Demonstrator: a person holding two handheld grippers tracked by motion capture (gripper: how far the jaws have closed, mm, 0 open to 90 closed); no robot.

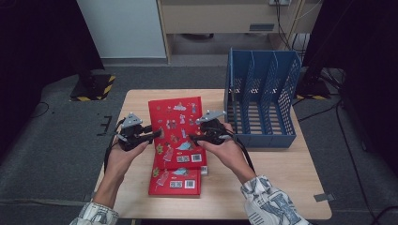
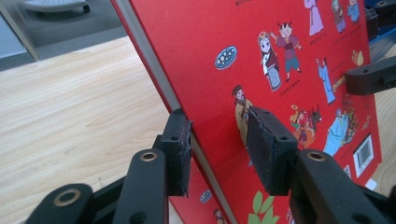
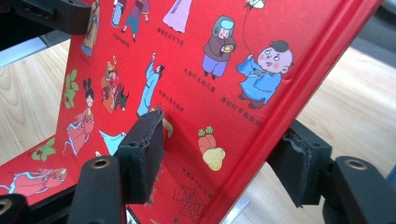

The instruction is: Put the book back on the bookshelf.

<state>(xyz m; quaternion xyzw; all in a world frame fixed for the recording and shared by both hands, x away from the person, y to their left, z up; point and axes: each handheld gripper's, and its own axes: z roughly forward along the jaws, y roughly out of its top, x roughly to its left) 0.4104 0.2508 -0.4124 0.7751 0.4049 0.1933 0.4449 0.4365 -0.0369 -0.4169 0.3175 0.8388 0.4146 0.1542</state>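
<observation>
A red picture book [image 1: 176,126] with cartoon figures is lifted off the table and tilted up, held by both side edges. My left gripper [image 1: 157,134] is shut on its left edge, one pad on the cover and one behind it [image 2: 219,135]. My right gripper [image 1: 192,137] is shut on the spine side, which runs between its jaws [image 3: 224,149]. A second red book [image 1: 174,180] lies flat beneath, near the table's front edge, partly covered by the held one.
A blue file rack [image 1: 263,93] with upright dividers stands on the wooden table [image 1: 281,187] at the back right, just beyond my right gripper. Bare wood lies left of the books and at the front right. Dark stands and cables are on the floor around the table.
</observation>
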